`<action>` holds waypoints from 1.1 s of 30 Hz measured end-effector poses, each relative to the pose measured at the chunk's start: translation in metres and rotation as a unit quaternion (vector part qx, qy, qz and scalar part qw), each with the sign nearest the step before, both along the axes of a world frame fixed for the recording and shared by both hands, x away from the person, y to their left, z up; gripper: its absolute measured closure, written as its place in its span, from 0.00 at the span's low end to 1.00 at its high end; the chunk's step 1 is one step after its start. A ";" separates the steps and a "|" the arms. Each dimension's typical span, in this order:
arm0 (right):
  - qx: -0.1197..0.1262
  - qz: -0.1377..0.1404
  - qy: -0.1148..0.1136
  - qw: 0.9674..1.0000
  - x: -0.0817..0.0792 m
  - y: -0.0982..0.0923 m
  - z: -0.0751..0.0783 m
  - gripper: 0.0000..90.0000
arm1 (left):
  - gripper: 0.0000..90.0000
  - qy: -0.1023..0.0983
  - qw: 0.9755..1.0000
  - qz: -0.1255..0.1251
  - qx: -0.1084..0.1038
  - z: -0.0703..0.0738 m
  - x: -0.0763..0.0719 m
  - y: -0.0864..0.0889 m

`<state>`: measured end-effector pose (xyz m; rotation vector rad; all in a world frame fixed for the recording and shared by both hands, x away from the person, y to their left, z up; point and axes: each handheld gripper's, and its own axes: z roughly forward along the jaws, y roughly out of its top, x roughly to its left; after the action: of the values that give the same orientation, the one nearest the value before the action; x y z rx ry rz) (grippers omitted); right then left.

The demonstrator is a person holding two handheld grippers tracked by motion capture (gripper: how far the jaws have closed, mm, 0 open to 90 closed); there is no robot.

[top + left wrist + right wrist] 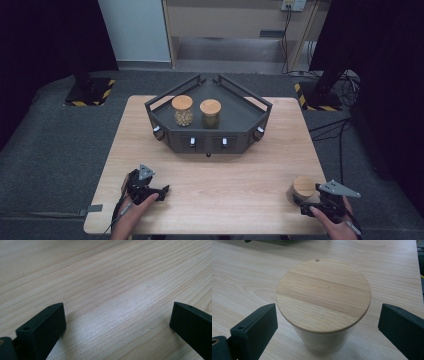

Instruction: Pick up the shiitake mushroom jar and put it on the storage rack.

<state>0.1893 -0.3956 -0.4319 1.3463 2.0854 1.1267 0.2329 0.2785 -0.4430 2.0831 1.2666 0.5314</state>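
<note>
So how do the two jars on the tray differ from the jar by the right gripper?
The tray jars stand on the dark tray, far from both grippers; the near jar stands on the bare table, between the right gripper's open jaws. All three stand upright with round wooden lids.

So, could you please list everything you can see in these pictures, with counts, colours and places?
Table: one, light wood, centre of the high view.
Tray: one, dark grey, angular with railings, on the far half of the table.
Jars in the tray: two, clear with wooden lids; pale contents at left, greenish contents at right.
Jar by the right gripper: one, wooden lid, at the table's near right corner, upright.
Floor: grey carpet around the table.
Left gripper: black, open over bare tabletop.
Right gripper: black, open, jaws either side of the jar, not touching.
</note>
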 end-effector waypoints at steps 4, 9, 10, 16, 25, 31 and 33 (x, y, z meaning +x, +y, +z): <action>-0.001 0.000 0.001 1.000 0.002 0.002 -0.002 0.03 | 0.00 0.000 1.000 0.000 0.000 0.000 0.000 0.000; -0.001 0.001 0.000 1.000 0.005 0.005 -0.004 0.04 | 0.00 0.000 1.000 0.000 0.000 0.000 0.000 0.000; -0.001 0.001 0.000 1.000 0.006 0.006 -0.005 0.04 | 0.00 0.000 1.000 0.000 0.000 0.000 0.000 0.000; -0.002 -0.003 -0.002 1.000 0.009 0.009 -0.008 0.05 | 0.00 0.000 1.000 0.000 0.000 0.000 0.000 0.000; 0.000 -0.003 -0.007 1.000 0.010 0.013 -0.014 0.08 | 0.00 0.000 1.000 0.000 0.000 0.000 0.000 0.000; 0.003 -0.014 -0.018 1.000 0.006 0.013 -0.015 0.11 | 0.00 0.000 1.000 0.000 0.000 0.000 0.000 0.000; 0.005 -0.019 -0.024 1.000 0.004 0.012 -0.015 0.13 | 0.00 0.000 1.000 0.000 0.000 0.000 0.000 0.000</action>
<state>0.1936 -0.3833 -0.4469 1.3449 2.0153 1.1428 0.2329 0.2785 -0.4430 2.0832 1.2664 0.5314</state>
